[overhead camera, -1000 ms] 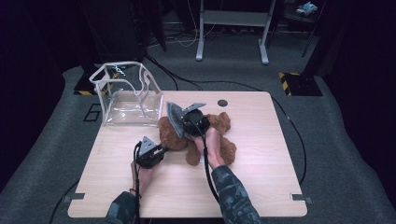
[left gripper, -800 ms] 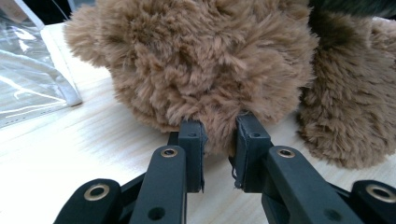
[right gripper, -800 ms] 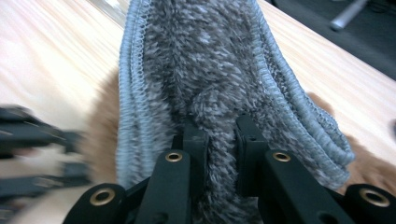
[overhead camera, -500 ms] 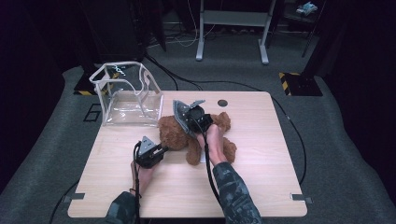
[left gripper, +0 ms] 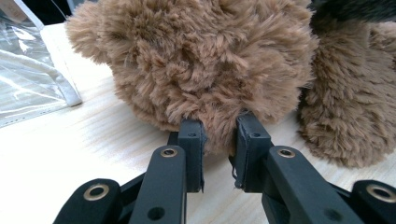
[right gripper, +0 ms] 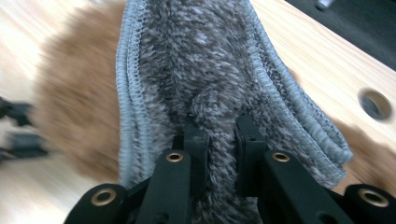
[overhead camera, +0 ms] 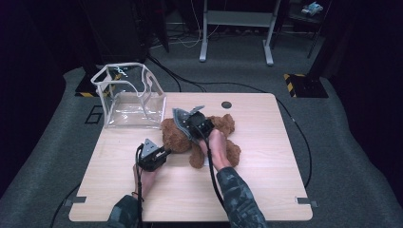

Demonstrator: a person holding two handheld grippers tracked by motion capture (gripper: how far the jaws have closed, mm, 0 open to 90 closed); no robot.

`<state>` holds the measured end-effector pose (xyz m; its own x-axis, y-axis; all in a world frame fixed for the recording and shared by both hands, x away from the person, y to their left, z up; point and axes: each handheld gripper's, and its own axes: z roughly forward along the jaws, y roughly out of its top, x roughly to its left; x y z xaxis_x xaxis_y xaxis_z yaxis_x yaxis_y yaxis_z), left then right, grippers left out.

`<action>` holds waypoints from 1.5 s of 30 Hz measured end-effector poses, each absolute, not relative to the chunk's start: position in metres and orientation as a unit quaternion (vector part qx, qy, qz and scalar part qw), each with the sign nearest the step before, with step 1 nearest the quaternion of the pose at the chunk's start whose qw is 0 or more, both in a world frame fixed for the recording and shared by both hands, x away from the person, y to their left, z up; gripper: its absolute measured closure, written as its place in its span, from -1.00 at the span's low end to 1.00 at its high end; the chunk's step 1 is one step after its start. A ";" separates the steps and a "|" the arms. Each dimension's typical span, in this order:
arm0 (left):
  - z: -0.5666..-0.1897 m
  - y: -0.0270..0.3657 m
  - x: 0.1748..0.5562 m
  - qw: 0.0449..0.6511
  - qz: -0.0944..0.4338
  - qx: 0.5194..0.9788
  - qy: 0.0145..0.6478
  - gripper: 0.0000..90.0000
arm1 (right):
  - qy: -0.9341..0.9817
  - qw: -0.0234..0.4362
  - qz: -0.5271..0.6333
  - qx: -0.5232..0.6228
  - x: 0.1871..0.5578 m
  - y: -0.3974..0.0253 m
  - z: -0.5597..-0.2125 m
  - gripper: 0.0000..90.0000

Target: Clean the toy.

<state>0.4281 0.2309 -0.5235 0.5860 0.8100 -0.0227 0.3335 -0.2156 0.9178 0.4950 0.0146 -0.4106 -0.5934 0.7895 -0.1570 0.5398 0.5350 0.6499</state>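
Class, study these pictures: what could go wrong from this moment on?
The left gripper pinches only a tuft of the teddy bear, so the fur might slip free. The right gripper holds a fold of grey cloth near one edge; it could pull out or drape over the bear.

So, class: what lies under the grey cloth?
The brown teddy bear lies beneath the grey cloth, which the right gripper pinches. How much of the bear's body it covers cannot be seen.

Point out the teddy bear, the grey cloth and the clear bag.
teddy bear (overhead camera: 228, 124): high view, on its brown body right of the gripper.
grey cloth (right gripper: 210, 70): right gripper view, on its fuzzy middle above the jaws.
clear bag (overhead camera: 135, 110): high view, on its transparent front wall.
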 end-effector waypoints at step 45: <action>-0.523 0.232 0.429 0.489 0.238 0.741 0.394 0.67 | 0.774 0.188 0.287 0.532 0.519 -0.104 -0.458 0.75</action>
